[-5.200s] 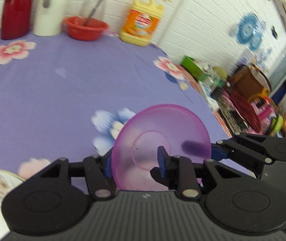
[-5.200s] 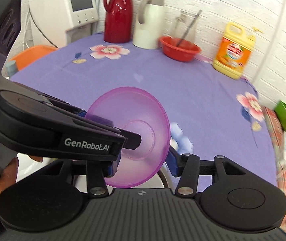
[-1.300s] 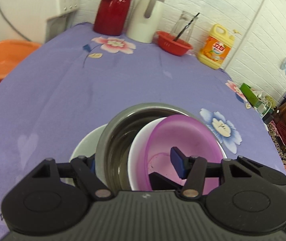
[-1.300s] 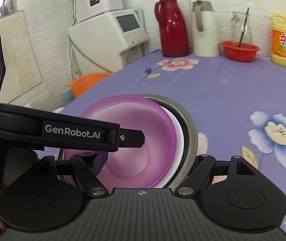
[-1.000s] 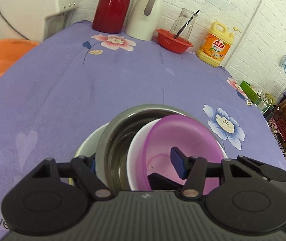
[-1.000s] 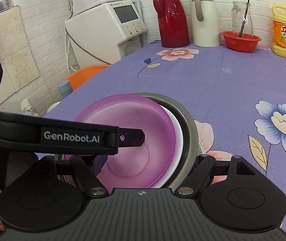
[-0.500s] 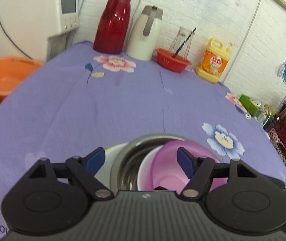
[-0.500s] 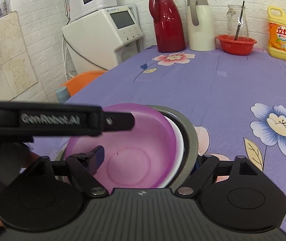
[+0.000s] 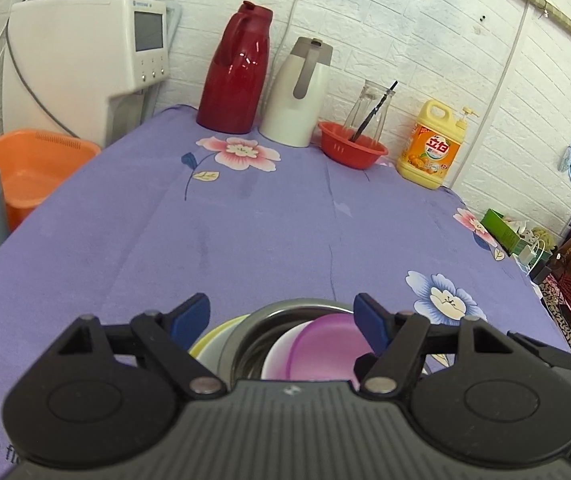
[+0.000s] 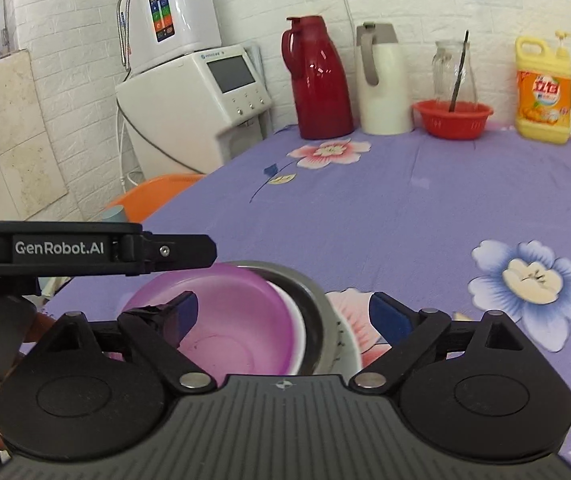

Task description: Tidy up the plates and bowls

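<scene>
purple bowl nested in white bowl inside steel bowl, near table edge | thin light plastic, slick, likely flexes; take by rim | left gripper jaws just opened, wide, empty; right gripper wide, empty

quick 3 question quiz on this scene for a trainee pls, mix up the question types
1. True or false: the purple bowl sits nested inside a white bowl, which sits in the steel bowl.
2. Multiple choice: what stands in the red basket at the back of the table? A) a glass jar with a dark stick in it B) the yellow detergent bottle C) the red thermos
3. Fill in: the left gripper has its fingers ____ and holds nothing.

Key: 1 true; 2 A; 3 open. The left gripper's jaws have just been opening, with nothing pressed between them; the purple bowl lies below, free of the fingers.
</scene>
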The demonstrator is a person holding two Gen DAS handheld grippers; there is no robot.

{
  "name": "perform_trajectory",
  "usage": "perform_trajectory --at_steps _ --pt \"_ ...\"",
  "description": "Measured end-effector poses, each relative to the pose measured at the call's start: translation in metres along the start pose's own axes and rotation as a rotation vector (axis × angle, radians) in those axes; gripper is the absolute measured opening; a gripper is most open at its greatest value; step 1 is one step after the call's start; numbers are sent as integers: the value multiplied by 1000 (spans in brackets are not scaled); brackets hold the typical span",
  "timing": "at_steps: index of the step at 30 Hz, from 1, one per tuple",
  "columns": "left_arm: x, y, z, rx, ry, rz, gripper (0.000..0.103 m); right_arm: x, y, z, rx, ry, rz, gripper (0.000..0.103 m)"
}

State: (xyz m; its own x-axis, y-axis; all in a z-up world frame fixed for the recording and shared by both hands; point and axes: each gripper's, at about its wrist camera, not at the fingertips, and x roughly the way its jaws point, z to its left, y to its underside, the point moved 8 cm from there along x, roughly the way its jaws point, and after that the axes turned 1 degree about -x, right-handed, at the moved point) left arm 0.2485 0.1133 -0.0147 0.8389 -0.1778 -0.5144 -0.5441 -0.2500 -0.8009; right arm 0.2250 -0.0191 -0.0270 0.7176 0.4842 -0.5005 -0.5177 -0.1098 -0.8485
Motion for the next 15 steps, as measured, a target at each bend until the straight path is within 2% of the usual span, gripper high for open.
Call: perform_trajectory --at_steps 4,8,13,15 --pt "-8 4 -8 26 -18 -16 71 -12 5 -13 11 50 -14 103" --pt "-24 10 -20 67 -55 -74 72 -28 12 -27 56 103 -36 103" --pt "-51 26 -35 54 -35 -124 73 -60 29 -36 102 157 -82 103" --pt "-59 38 -42 49 -13 -113 73 -72 39 -38 111 183 -95 103"
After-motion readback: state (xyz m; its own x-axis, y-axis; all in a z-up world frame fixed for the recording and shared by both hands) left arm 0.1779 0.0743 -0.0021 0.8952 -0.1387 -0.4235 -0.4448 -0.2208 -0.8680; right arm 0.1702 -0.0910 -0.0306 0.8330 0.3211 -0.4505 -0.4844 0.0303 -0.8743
